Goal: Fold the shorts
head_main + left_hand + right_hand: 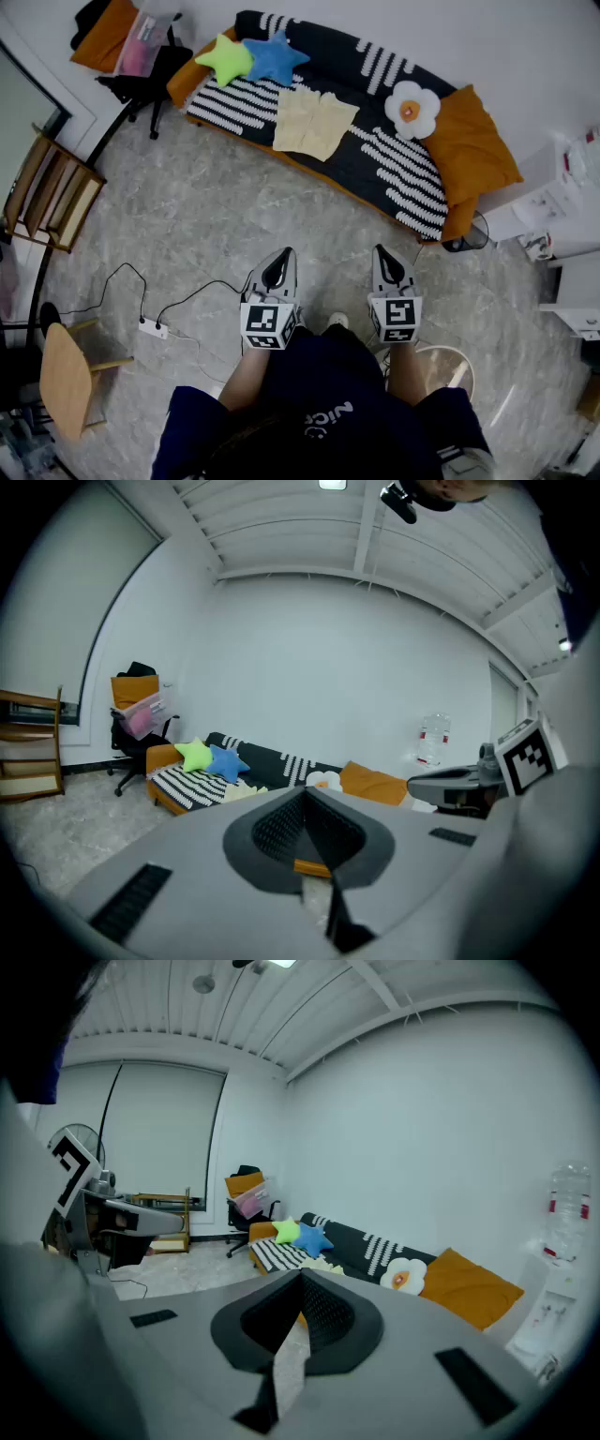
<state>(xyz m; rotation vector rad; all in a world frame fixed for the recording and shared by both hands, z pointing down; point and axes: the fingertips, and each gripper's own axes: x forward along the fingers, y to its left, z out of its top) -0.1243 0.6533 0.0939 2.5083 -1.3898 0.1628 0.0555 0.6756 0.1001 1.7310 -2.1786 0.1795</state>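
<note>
**Shorts lie flat on the sofa; both grippers shut and empty, well back from it**

A grey marbled floor fills most of the head view. The sofa, under a black cover with white stripes, runs across the floor's far side along the white wall. A black office chair heaped with orange fabric stands just beyond the sofa's left end. A wooden chair stands at the floor's near left edge.

A big orange cushion fills the sofa's right end. The shorts, pale yellow, lie spread flat about midway along the seat, their lower edge reaching the sofa's front edge. Toward the left end a green star pillow and a blue star pillow touch each other against the back edge. A white flower pillow with an orange centre lies between the shorts and the orange cushion.

The left gripper and the right gripper are held side by side in front of the person, over bare floor and well apart from the sofa, both pointing toward it. In the left gripper view the left gripper has its jaws pressed together with nothing between them. In the right gripper view the right gripper is closed the same way and empty.

A white power strip with black cables lies on the floor between the wooden chair and the left gripper.
</note>
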